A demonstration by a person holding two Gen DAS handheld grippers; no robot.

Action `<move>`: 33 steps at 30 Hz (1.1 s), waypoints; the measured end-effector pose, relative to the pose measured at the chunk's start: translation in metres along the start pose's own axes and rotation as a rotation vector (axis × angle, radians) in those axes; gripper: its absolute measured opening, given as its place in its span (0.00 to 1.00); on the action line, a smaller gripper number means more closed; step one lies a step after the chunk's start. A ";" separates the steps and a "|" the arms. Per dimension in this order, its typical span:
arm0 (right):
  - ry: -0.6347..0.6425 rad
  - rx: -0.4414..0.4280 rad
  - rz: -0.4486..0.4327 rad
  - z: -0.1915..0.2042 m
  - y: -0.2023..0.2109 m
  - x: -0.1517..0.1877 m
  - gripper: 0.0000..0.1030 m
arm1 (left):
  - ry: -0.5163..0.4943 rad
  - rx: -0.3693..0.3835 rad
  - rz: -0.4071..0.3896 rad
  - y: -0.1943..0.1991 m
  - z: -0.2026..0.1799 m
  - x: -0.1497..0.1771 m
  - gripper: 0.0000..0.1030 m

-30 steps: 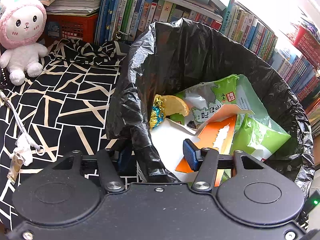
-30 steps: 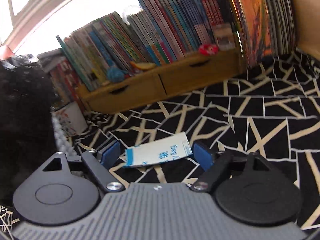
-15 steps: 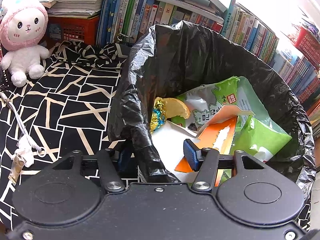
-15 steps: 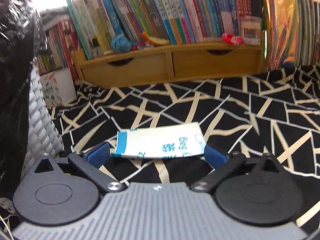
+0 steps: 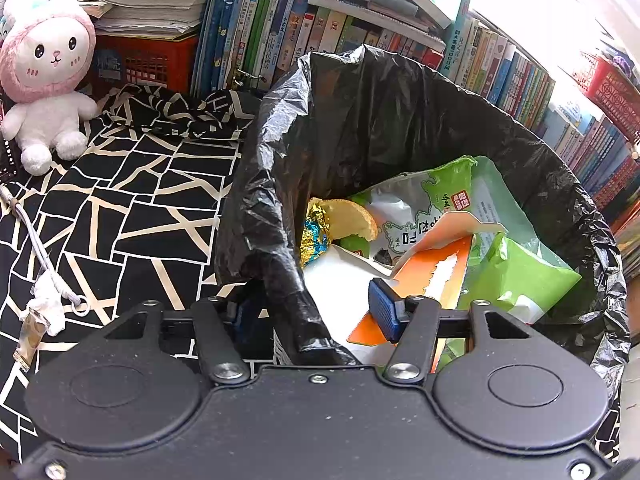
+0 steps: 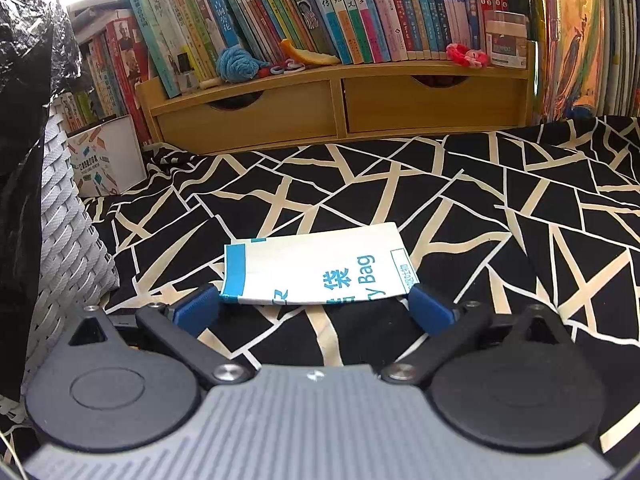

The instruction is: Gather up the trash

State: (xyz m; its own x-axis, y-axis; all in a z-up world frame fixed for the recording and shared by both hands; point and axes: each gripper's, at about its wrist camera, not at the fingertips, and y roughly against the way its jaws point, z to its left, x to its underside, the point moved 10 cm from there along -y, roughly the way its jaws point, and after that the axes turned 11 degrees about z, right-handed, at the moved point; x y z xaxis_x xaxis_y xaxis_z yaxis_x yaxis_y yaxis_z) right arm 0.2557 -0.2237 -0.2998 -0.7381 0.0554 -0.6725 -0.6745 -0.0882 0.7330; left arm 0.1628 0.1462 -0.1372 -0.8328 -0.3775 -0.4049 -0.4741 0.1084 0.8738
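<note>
Jaws of the right gripper spread wide around a white paper bag on the patterned cloth; left gripper straddles the half-filled bin liner's rim, its hold unclear.

Domestic room, likely a child's bedroom or study: packed rows of books above a wooden shelf unit with 2 drawers, plush rabbit on a black-and-cream patterned bedspread, bin lined with a black bag.
</note>
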 end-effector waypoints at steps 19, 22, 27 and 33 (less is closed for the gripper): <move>0.162 0.132 0.011 0.016 -0.004 0.000 0.96 | 0.010 0.018 -0.005 0.000 0.001 0.000 0.55; 0.229 0.155 0.001 0.022 -0.003 -0.003 0.94 | 0.006 0.019 -0.006 0.000 0.000 0.000 0.56; 0.333 0.159 0.009 0.033 -0.005 -0.007 0.86 | 0.004 0.022 -0.006 0.000 0.000 0.000 0.57; 0.277 0.079 0.044 0.036 -0.008 -0.009 0.36 | 0.003 0.022 -0.006 0.000 0.000 0.000 0.57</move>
State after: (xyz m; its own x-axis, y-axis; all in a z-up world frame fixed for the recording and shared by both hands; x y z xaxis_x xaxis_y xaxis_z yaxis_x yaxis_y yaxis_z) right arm 0.2675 -0.1874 -0.2957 -0.7404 -0.2218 -0.6345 -0.6497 -0.0057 0.7602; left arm 0.1629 0.1460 -0.1367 -0.8289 -0.3809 -0.4096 -0.4854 0.1260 0.8652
